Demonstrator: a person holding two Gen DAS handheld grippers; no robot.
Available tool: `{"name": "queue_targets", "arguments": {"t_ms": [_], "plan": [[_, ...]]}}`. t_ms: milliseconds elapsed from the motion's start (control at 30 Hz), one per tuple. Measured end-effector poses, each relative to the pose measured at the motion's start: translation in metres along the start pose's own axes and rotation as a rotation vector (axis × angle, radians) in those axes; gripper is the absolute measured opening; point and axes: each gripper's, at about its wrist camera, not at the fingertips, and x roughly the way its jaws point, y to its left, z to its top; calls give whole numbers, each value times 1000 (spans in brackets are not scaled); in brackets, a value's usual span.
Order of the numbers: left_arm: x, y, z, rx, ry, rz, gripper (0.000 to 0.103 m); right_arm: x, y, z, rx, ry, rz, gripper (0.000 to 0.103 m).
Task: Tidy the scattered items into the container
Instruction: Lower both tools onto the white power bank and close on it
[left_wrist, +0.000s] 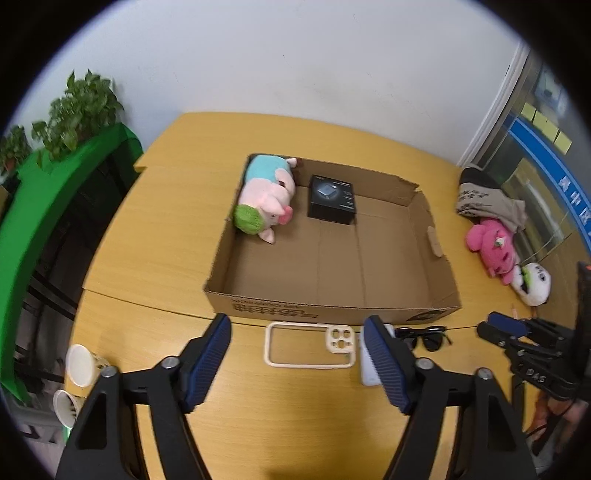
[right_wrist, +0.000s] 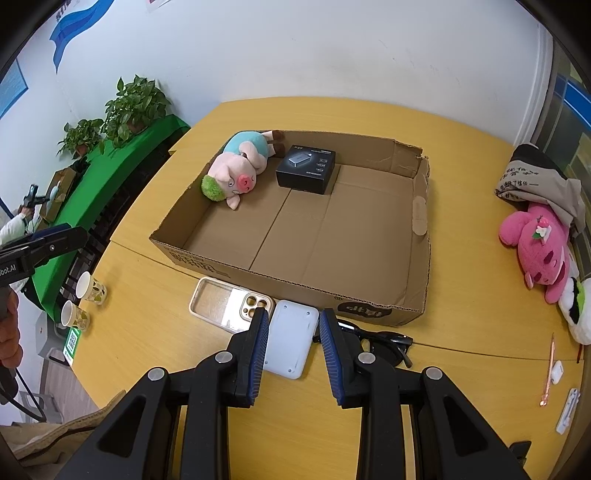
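Two things already lie inside the cardboard box (right_wrist: 369, 221), which is wide, flat and brown with low walls and a torn back corner. One is a pink pig plush (right_wrist: 240, 170) with a light blue shirt and a fuzzy green tuft on its head, lying on its side in the far left corner. Just beside it sits a small black carton (right_wrist: 306, 168) with a picture of a grey gadget on top and tiny white words too small to read. The near wall of the box has dark printed writing, seen upside down, and I cannot read it. On the yellow worktop (right_wrist: 147, 332), just in front of the box, lie a cream phone case (right_wrist: 221, 302) with camera holes, a flat white pad (right_wrist: 291, 339) with round corners, and black sunglasses (right_wrist: 384, 343). The left hand-held gripper (left_wrist: 297, 328) is spread wide over the phone case and holds nothing. The right hand-held gripper (right_wrist: 291, 317) is partly spread, with its blue pads on either side of the white pad, and I cannot tell if they touch it. Far off to the right lie a bright pink plush (right_wrist: 539, 251), a white plush with green (right_wrist: 580, 310) and a grey cloth bag (right_wrist: 535, 181) with dark writing too small to read. Two paper cups (right_wrist: 83, 299) stand at the left edge. The left gripper's side, seen from the right wrist, shows the letters "bot.AI".
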Motion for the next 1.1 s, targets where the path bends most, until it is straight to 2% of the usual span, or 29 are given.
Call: {"name": "queue_targets", "arguments": {"t_ms": [33,67,100,133,167,233,267,300,333,367,433,467,533,567,733,967,1100], "plan": [[1,0,-1,-1,5,-12,54,1,-2,0,9,5,-4,47],[2,0,-2,1,13,-28,37,2,-3,-1,20,7,-2,53],[4,0,-4,6,27,-40,28,1,-4,-1,30,4,4,63],[7,-1,-6,10,41,-44,17,-1,-5,-3,39,-3,8,69],[9,-1,-8,12,53,-43,16,-2,-6,-4,42,-8,7,69],[15,-3,-13,11,70,-45,16,-1,-6,-8,36,-6,-7,68],[18,-3,-14,7,78,-46,16,0,-7,-10,32,-3,-14,65],[21,-4,-15,-3,86,-47,18,2,-7,-13,30,0,-11,43],[24,-4,-15,-10,94,-48,26,3,-9,-15,32,8,-4,21],[28,-4,-15,-15,102,-47,38,6,-11,-17,41,19,1,20],[34,-5,-15,-14,111,-25,52,12,-17,-20,69,41,15,20],[37,-5,-16,-12,115,-12,56,15,-20,-21,91,54,32,24],[45,-6,-17,-5,140,-3,57,23,-27,-24,126,77,39,61],[49,-6,-18,-3,156,-1,57,25,-29,-26,138,79,36,66],[71,-9,-27,6,226,-1,57,48,-34,-34,154,137,52,68],[106,-20,-36,46,299,-31,57,99,-23,-58,158,272,112,68],[129,-27,-36,60,335,-79,57,122,-11,-66,137,316,146,68]]}}
